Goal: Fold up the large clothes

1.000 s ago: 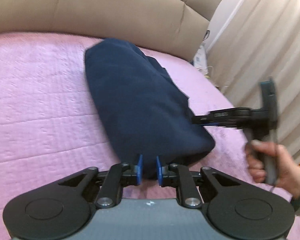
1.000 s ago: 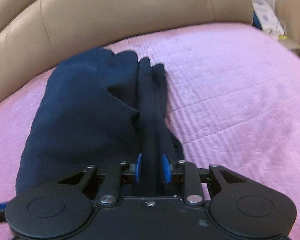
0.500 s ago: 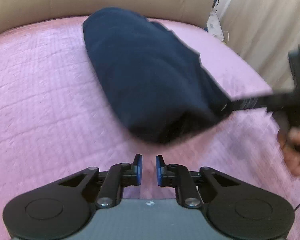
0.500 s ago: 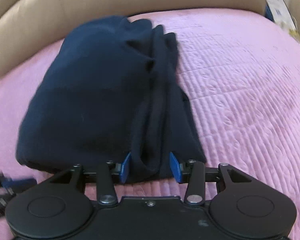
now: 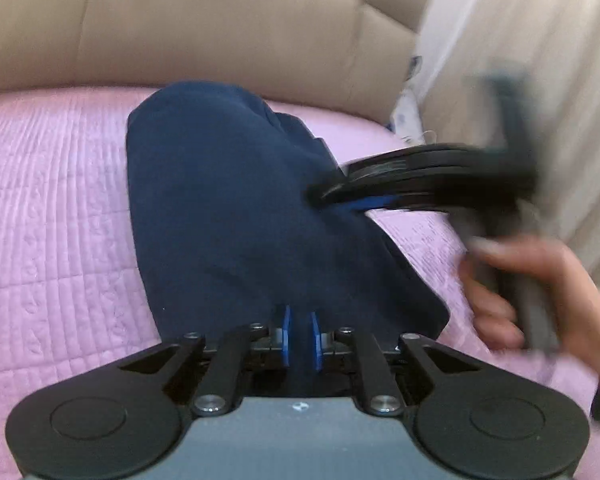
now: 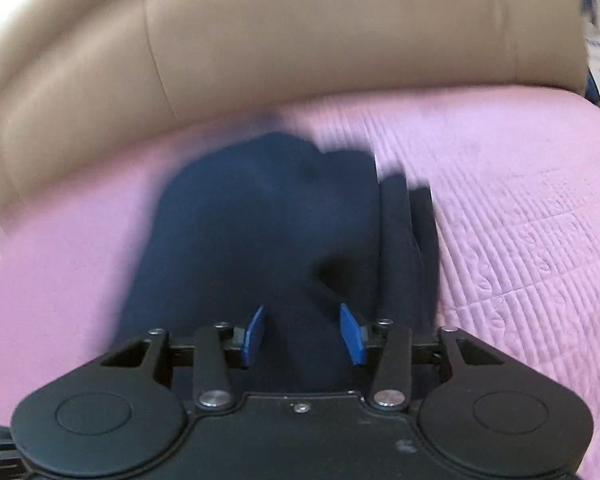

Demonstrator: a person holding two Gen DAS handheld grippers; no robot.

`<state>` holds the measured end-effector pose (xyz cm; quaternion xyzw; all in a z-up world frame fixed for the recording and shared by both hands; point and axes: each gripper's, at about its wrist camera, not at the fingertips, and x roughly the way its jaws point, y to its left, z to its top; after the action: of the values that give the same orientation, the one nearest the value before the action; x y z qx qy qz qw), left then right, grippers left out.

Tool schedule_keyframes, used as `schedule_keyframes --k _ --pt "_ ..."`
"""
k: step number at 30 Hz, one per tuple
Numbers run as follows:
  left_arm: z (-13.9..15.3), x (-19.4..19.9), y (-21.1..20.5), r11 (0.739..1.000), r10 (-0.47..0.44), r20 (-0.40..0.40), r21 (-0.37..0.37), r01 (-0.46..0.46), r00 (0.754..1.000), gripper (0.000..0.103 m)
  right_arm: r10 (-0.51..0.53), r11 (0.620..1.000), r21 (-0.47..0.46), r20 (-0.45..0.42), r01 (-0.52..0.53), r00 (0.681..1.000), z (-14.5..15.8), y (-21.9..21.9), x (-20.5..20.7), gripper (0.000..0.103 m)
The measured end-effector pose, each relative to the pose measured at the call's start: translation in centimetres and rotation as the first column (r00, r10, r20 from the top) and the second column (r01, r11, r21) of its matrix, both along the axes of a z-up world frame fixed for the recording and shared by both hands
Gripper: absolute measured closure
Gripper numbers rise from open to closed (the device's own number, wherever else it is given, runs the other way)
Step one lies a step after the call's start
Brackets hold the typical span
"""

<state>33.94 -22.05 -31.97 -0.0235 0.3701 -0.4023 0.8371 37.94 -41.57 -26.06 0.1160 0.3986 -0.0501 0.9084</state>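
The folded dark navy fabric garment [image 5: 236, 208] lies on the pink quilted bed cover [image 5: 52, 216], its long axis running straight ahead of the left tool [image 5: 299, 334] toward the beige padded headboard [image 5: 220, 28]. That tool's 2 blue pads are clamped together on the near hem, probably to anchor or lift that end. The right tool [image 6: 302, 334] has its pads spread apart over the cloth, probably poised to take a bite of it, gripping nothing.
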Motion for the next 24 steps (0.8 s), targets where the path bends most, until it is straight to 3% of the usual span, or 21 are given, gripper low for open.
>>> schedule_keyframes --k 1,2,3,4,5,7,9,12,15,16,19,20,22,24 --pt "-0.3 -0.4 -0.2 1.000 -0.006 0.037 0.007 0.006 0.999 0.089 -0.010 0.999 -0.049 0.004 0.011 1.000 -0.6 -0.1 1.3 0.037" --pt "-0.2 -0.8 -0.3 1.000 0.000 0.057 0.021 -0.002 0.998 0.089 -0.050 0.996 -0.072 0.031 0.052 0.998 -0.4 -0.6 2.1 0.038" --pt "-0.1 -0.9 -0.6 0.999 0.000 0.068 0.033 -0.002 0.998 0.089 -0.090 0.994 -0.063 0.043 0.093 0.995 0.1 -1.3 2.9 0.049" --pt "0.1 -0.9 -0.8 0.999 -0.005 0.072 0.043 0.001 0.997 0.088 -0.145 0.987 -0.058 0.050 0.148 0.988 0.7 -1.9 3.5 0.069" --pt "0.1 -0.8 -0.6 0.999 -0.008 0.073 0.044 0.005 0.997 0.088 -0.187 0.981 -0.029 0.076 0.189 0.979 1.7 -2.5 3.7 0.069" --pt "-0.1 -0.4 -0.2 1.000 -0.005 0.041 0.010 0.005 0.999 0.088 -0.152 0.988 0.055 0.185 0.144 0.971 4.0 -2.4 4.0 0.068" --pt "-0.5 0.4 0.8 0.998 0.018 -0.038 -0.062 -0.020 0.999 0.089 -0.054 0.998 0.003 0.203 0.055 0.978 5.3 -0.4 5.6 0.067" --pt "-0.9 1.2 1.8 0.993 0.030 -0.105 -0.112 -0.042 0.994 0.090 0.050 0.995 -0.095 0.124 -0.039 0.991 4.4 2.3 9.1 0.068" --pt "-0.9 1.5 2.2 0.991 0.027 -0.141 -0.124 -0.045 0.990 0.090 -0.008 0.971 -0.239 0.015 0.011 1.000 1.5 2.2 11.8 0.068" --pt "-0.7 1.6 2.2 0.991 0.023 -0.145 -0.123 -0.042 0.989 0.090 -0.059 0.972 -0.228 -0.007 0.056 0.998 0.8 1.1 12.1 0.065" --pt "-0.2 2.0 2.6 0.992 0.015 -0.174 -0.123 -0.037 0.985 0.090 -0.149 0.978 -0.150 -0.009 0.146 0.989 1.7 -2.2 10.8 0.070" --pt "0.0 2.1 3.0 0.990 0.018 -0.198 -0.136 -0.045 0.980 0.090 -0.135 0.979 -0.153 0.005 0.134 0.991 2.4 -2.6 9.4 0.068" --pt "0.3 2.9 3.9 0.985 0.010 -0.227 -0.167 -0.050 0.974 0.084 -0.099 0.982 -0.163 0.012 0.100 0.995 3.2 -2.3 6.1 0.032" --pt "1.5 2.6 5.4 0.983 0.005 -0.204 -0.181 -0.043 0.979 0.065 -0.047 0.987 -0.154 0.016 0.049 0.999 4.0 -2.6 2.1 0.026"
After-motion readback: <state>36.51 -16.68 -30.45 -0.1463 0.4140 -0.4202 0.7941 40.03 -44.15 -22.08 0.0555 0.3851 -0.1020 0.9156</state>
